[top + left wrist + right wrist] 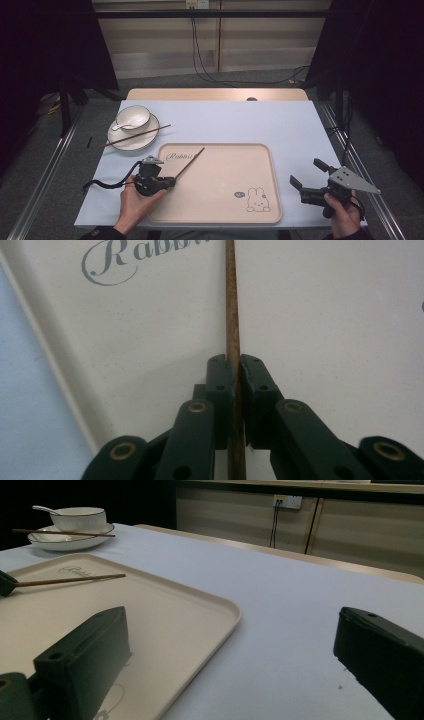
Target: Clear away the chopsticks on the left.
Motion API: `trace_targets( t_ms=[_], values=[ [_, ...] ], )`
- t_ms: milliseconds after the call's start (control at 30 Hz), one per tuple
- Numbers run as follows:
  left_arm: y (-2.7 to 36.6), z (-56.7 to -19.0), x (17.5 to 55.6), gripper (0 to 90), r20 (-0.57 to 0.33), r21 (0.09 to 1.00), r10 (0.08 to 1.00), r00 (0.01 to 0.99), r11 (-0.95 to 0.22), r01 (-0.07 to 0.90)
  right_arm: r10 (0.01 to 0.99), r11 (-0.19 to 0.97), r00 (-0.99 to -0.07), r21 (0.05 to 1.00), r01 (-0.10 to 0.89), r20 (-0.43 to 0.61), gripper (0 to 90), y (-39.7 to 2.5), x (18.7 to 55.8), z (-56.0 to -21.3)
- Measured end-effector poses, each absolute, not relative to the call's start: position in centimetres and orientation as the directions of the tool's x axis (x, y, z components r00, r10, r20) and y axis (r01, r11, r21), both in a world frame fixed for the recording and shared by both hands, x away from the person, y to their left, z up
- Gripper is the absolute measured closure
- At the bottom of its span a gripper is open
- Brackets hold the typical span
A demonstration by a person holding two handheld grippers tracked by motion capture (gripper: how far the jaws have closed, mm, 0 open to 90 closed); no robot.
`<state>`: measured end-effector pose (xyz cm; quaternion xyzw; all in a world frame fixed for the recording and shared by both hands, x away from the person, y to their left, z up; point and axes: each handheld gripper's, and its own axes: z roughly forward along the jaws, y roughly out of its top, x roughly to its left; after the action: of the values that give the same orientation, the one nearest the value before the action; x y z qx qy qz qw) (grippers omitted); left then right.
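Observation:
A cream tray (220,210) with a rabbit drawing lies at the table's front centre. My left gripper (172,181) is shut on a brown chopstick (191,162), held over the tray's left part and pointing toward the word "Rabbit". In the left gripper view the chopstick (231,300) runs straight up between the closed jaws, whose tips (235,362) pinch it. A second chopstick (137,135) rests across a white plate (131,141) at the back left. My right gripper (309,174) stands open to the right of the tray, with nothing between its fingers (95,645).
On the plate (70,541) sits a white bowl (133,118) with a spoon (120,126) in it. A pale blue cloth (280,125) covers the table. Cables hang from a wall socket (196,4) behind the table.

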<state>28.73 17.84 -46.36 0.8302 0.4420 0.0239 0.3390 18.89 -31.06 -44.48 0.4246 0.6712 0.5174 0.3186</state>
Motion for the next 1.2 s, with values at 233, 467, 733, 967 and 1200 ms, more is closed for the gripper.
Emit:
trace_targets(
  t_ms=[233, 467, 733, 967, 1200],
  values=[
    [17.9, -46.3, 28.7, 74.8, -0.266, 0.593, 0.742, 0.616, -0.378, 0.711, 0.9, 0.098, -0.435, 0.966, 0.237, 0.015, 1.3, -31.0, 18.9, -44.5],
    [18.7, -45.5, 28.9, 52.4, -0.18, 0.631, 0.746, 0.641, -0.412, 0.657, 0.898, 0.098, -0.44, 0.967, 0.234, 0.015, 1.4, -31.0, 18.9, -44.5],
    [19.7, -44.2, 29.0, 25.4, -0.109, 0.711, 0.67, 0.734, -0.464, 0.529, 0.896, 0.099, -0.443, 0.968, 0.231, 0.015, 1.6, -31.0, 18.9, -44.5],
    [21.3, -42.8, 29.9, 13.8, -0.068, 0.739, 0.66, 0.748, -0.47, 0.482, 0.899, 0.096, -0.438, 0.968, 0.23, 0.015, 1.6, -31.0, 18.8, -44.5],
    [22.6, -41.7, 30.8, 8.9, -0.041, 0.737, 0.62, 0.784, -0.511, 0.443, 0.899, 0.096, -0.438, 0.968, 0.232, 0.015, 1.6, -31.0, 18.8, -44.5]
  ],
)
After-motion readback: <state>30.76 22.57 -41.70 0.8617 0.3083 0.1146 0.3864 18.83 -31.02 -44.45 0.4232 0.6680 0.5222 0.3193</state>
